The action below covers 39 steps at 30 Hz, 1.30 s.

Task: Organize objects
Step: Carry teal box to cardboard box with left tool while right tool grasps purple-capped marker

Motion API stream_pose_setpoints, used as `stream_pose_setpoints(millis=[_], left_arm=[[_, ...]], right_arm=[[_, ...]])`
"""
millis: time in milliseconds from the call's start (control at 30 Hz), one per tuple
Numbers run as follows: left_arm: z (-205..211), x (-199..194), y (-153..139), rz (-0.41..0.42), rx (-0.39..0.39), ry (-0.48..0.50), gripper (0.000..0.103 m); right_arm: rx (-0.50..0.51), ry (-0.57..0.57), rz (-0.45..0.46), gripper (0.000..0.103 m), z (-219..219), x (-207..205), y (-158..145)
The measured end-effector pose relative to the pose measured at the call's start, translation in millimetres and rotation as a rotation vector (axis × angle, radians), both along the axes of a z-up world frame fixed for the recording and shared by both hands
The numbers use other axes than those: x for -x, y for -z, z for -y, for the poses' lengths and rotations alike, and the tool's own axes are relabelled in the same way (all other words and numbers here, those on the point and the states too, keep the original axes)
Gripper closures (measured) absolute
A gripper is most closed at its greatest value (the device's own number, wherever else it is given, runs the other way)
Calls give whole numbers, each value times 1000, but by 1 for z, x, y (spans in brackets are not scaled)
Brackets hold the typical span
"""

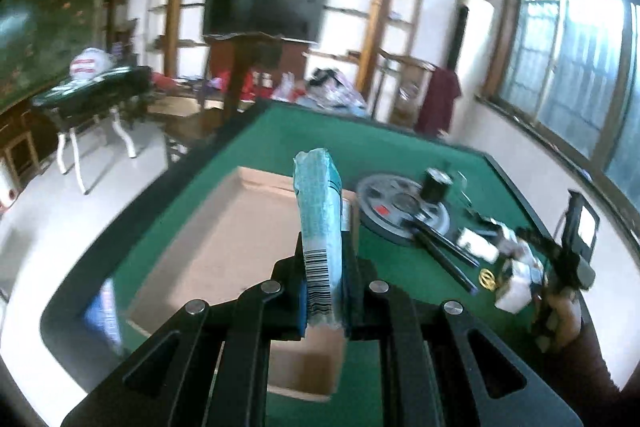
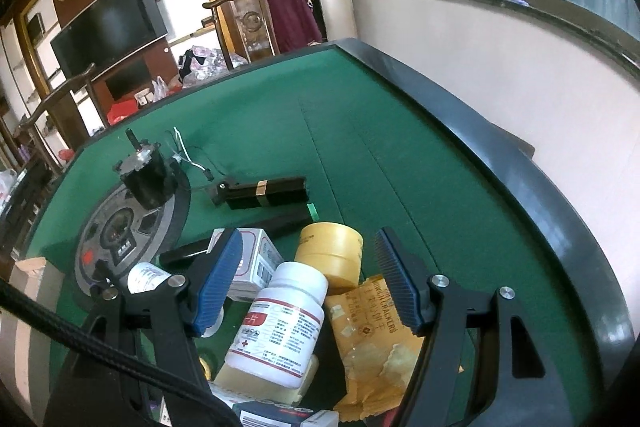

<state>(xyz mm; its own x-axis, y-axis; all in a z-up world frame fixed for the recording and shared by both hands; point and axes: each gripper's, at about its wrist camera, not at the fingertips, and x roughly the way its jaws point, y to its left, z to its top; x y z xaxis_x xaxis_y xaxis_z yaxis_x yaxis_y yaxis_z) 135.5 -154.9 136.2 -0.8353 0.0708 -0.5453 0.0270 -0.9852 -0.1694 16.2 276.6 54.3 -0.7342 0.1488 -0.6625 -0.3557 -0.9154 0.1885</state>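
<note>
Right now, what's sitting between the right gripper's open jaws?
In the right wrist view, a white pill bottle lies between the right gripper's jaws, untouched. A yellow jar sits just beyond it, and a torn cracker packet lies beside it.

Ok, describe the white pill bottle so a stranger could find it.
On the green table, look in the heap of small packages under the open right claw. The pill bottle lies between its fingers, beside a yellow jar: white cap, red-marked label.

The left gripper (image 1: 324, 291) points slightly downward with its jaws clamped tight on a thin teal packet (image 1: 320, 227), while the right gripper (image 2: 308, 279) tilts down, jaws standing apart
</note>
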Motion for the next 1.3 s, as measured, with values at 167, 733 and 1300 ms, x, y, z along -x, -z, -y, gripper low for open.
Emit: stream_pose_setpoints(millis=[167, 733, 1300], left_arm=[[19, 1, 13, -5, -75, 1, 93], [50, 18, 77, 87, -267, 116, 93], [63, 29, 89, 106, -273, 101, 93]], right_arm=[[-61, -46, -64, 35, 16, -10, -22], [90, -553, 276, 35, 142, 19, 0], [-54, -599, 353, 90, 183, 45, 35]])
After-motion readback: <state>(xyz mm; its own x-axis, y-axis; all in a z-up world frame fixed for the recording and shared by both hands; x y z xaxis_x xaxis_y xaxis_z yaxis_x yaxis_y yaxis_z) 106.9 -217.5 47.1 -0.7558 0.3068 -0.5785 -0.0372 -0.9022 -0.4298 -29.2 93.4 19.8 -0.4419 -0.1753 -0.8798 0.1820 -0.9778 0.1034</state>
